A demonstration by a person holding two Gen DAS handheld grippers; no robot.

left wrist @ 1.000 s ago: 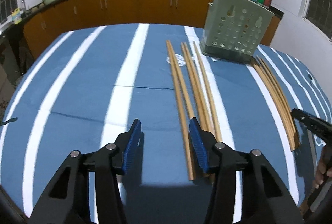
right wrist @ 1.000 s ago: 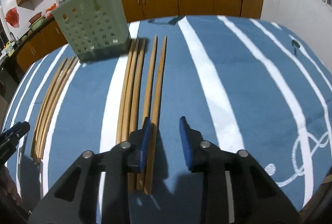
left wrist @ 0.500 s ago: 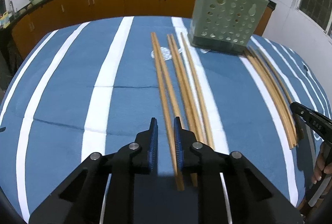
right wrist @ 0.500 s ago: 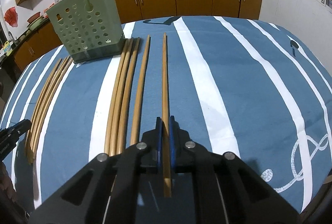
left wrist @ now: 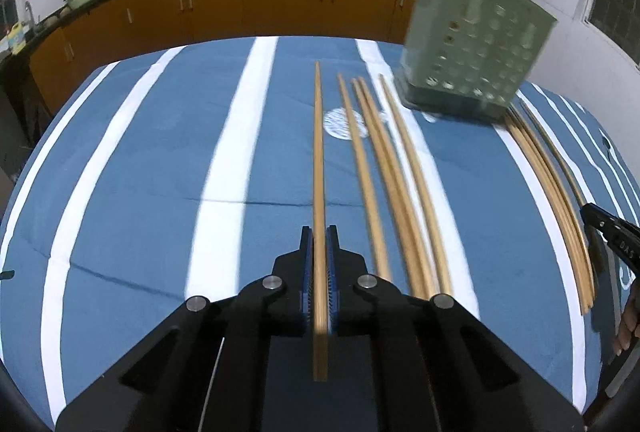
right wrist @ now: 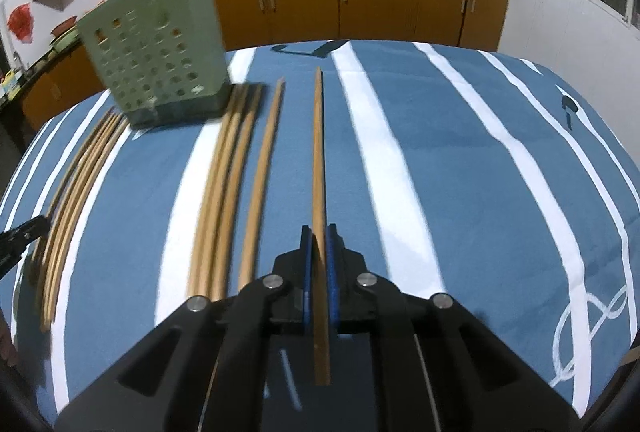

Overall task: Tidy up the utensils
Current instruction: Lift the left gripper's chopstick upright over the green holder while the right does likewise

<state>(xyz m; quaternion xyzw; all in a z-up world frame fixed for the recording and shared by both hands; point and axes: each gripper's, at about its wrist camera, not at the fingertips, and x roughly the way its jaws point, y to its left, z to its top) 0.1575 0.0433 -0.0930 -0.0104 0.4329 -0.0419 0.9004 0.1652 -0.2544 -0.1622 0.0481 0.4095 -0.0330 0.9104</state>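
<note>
Long wooden chopsticks lie on a blue cloth with white stripes. My left gripper (left wrist: 319,238) is shut on one chopstick (left wrist: 318,152), which runs straight ahead between the blue pads. Several loose chopsticks (left wrist: 384,172) lie just to its right. My right gripper (right wrist: 319,238) is shut on another chopstick (right wrist: 318,152); several more chopsticks (right wrist: 228,184) lie to its left. A pale green perforated holder (left wrist: 476,44) stands upright at the far end of the rows, also seen as the holder (right wrist: 156,52) in the right wrist view.
A curved bundle of chopsticks (left wrist: 556,192) lies at the right, beside the tip of the other gripper (left wrist: 612,232); the same bundle (right wrist: 76,184) shows at the left of the right wrist view. Orange kitchen cabinets (left wrist: 256,0) stand behind the table.
Both grippers went from open to shut, each closing on a single chopstick. Each held chopstick now sits apart from its row.
</note>
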